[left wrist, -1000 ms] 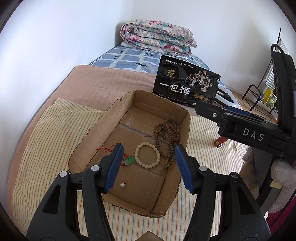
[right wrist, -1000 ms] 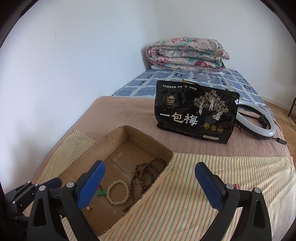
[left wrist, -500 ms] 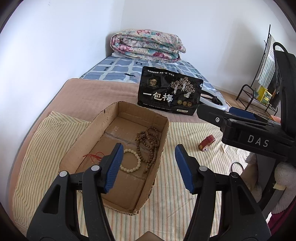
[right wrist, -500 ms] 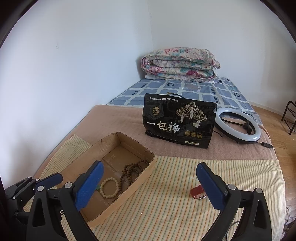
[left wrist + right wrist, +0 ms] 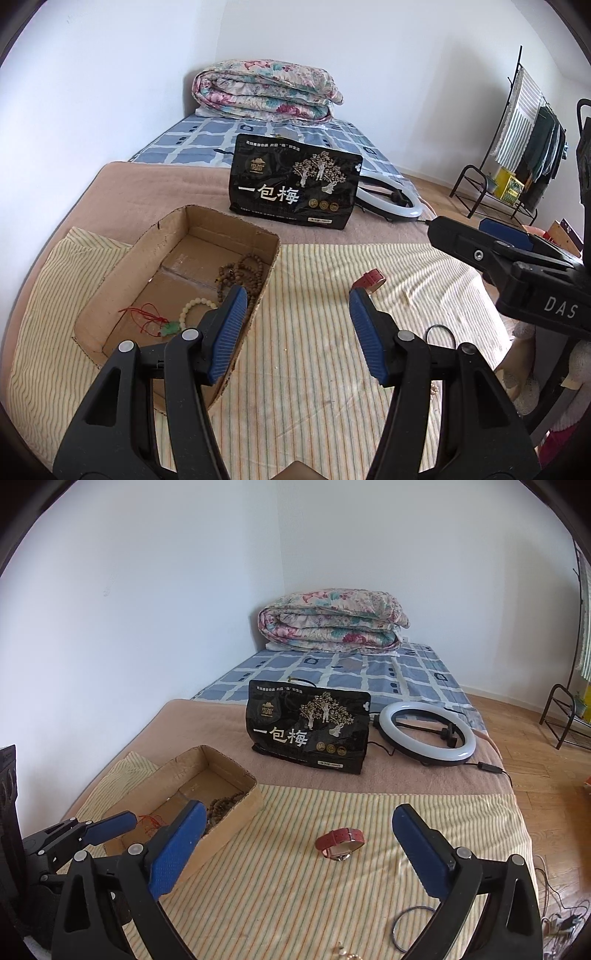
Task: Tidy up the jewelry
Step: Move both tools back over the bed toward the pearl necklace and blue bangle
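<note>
A cardboard box (image 5: 140,258) (image 5: 229,794) sits on the striped cloth at the left. It holds brown wooden beads (image 5: 240,273), a cream bead bracelet (image 5: 195,308) and a green pendant on red cord (image 5: 170,328). A red-strap watch (image 5: 341,843) (image 5: 369,278) lies on the cloth right of the box. A thin dark ring bangle (image 5: 410,923) (image 5: 441,334) lies nearer the front. My left gripper (image 5: 295,325) is open and empty, above the cloth beside the box. My right gripper (image 5: 295,845) is open and empty, with the watch between its fingers farther off.
A black snack bag (image 5: 310,731) stands behind the box. A ring light (image 5: 428,734) lies to its right. A folded floral quilt (image 5: 332,622) rests at the bed's far end. A clothes rack (image 5: 517,147) stands on the right, by the bed edge.
Both grippers have pulled back and shifted right, away from the box. The watch and the dark bangle have come into view. Both stay open and empty.
</note>
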